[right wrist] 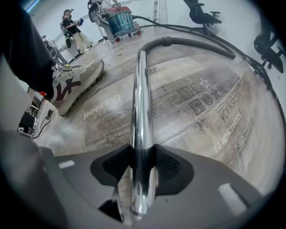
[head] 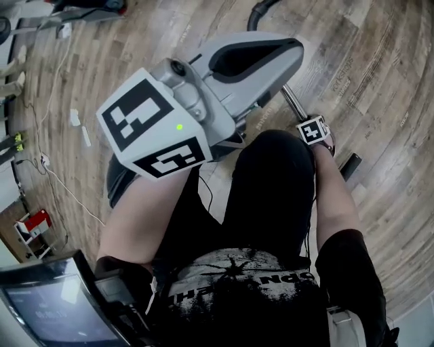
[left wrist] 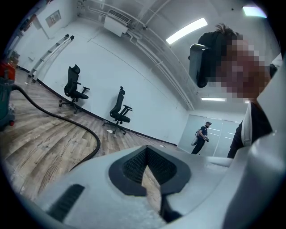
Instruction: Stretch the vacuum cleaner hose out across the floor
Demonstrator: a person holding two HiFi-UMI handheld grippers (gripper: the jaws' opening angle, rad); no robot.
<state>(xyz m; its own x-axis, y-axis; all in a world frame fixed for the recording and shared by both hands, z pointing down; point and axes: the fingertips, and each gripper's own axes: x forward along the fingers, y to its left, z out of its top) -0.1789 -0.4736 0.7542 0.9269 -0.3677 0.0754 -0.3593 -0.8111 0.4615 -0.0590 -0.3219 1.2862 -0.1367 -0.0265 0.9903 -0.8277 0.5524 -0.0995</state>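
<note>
The black vacuum hose [right wrist: 192, 42] curves over the wooden floor from the teal vacuum cleaner [right wrist: 121, 20] to a chrome tube [right wrist: 140, 112]. My right gripper [right wrist: 142, 167] points down at the floor and is shut on that chrome tube, its pads pressing on both sides. In the head view the right gripper [head: 317, 134] is low beside my right knee, with the tube [head: 293, 101] running away from it toward the hose [head: 261, 10]. My left gripper [head: 288, 51] is held high and level, shut with nothing in it [left wrist: 147, 167]. The hose [left wrist: 67, 120] also shows in its view.
My shoe [right wrist: 73, 85] stands left of the tube. Two office chairs [left wrist: 73, 87] [left wrist: 120, 109] stand by the far wall. A person [left wrist: 202, 136] stands at the glass doors. Cables [head: 54, 176], a red box [head: 34, 223] and a monitor [head: 47, 312] lie at my left.
</note>
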